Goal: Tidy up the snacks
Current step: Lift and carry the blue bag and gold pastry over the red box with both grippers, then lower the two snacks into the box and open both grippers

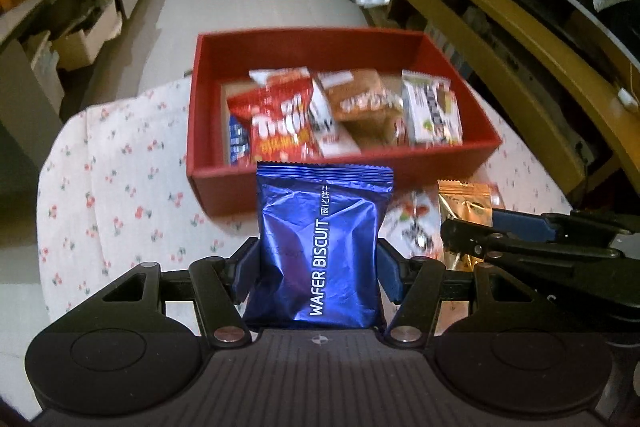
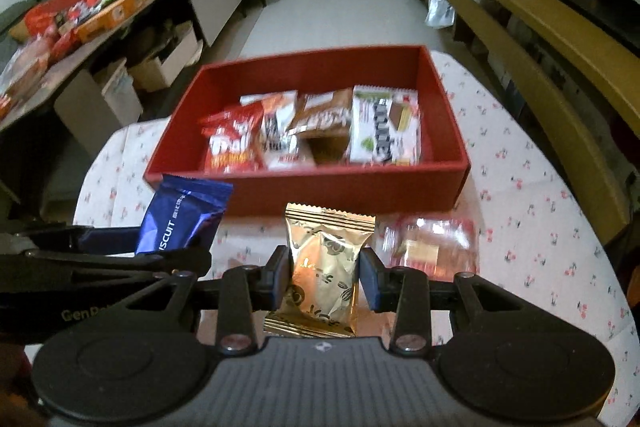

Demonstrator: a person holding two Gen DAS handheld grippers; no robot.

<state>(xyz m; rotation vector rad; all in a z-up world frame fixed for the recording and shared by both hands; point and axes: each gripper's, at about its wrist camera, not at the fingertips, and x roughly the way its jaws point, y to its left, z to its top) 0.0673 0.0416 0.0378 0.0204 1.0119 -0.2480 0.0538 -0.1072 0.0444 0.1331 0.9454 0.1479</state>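
Snack packets (image 1: 344, 115) in the red box (image 1: 204, 107): motion-blurred in both views, printing unreadable, the lower ones covered by those on top. Clear packet (image 2: 434, 247) on the desk (image 2: 540, 227): blurred, contents uncertain. Blue wafer packet (image 1: 320, 247): bottom edge hidden behind the left tool (image 1: 318, 267); gold packet (image 2: 324, 267): sides covered by the right tool's (image 2: 324, 277) pads.
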